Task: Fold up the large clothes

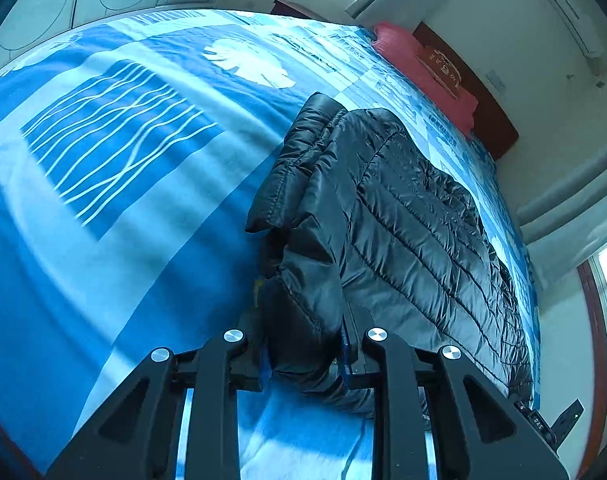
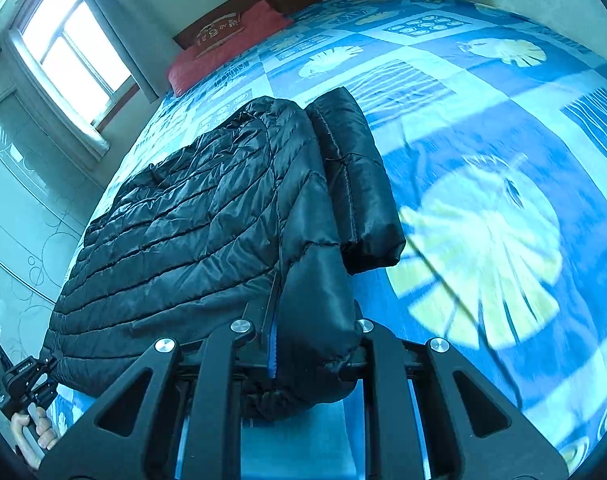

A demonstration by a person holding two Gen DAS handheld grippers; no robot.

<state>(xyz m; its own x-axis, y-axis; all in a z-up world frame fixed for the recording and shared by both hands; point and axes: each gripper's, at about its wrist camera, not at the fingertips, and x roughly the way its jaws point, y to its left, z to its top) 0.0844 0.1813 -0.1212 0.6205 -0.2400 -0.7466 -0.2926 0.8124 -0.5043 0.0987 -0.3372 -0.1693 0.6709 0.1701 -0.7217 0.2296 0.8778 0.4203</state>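
A black quilted puffer jacket lies on a bed with a blue patterned cover. My left gripper is shut on a thick fold at the jacket's near left corner, lifting it off the cover. A sleeve lies folded along that side. In the right wrist view the same jacket spreads to the left, and my right gripper is shut on the padded fold at its near right corner. A folded sleeve rests beside that edge. The left-hand tool and a hand show at the lower left.
A red pillow and dark wooden headboard sit at the far end of the bed. A window with curtains is beside the bed. Wardrobe doors stand along one side. Open bed cover stretches beyond the jacket.
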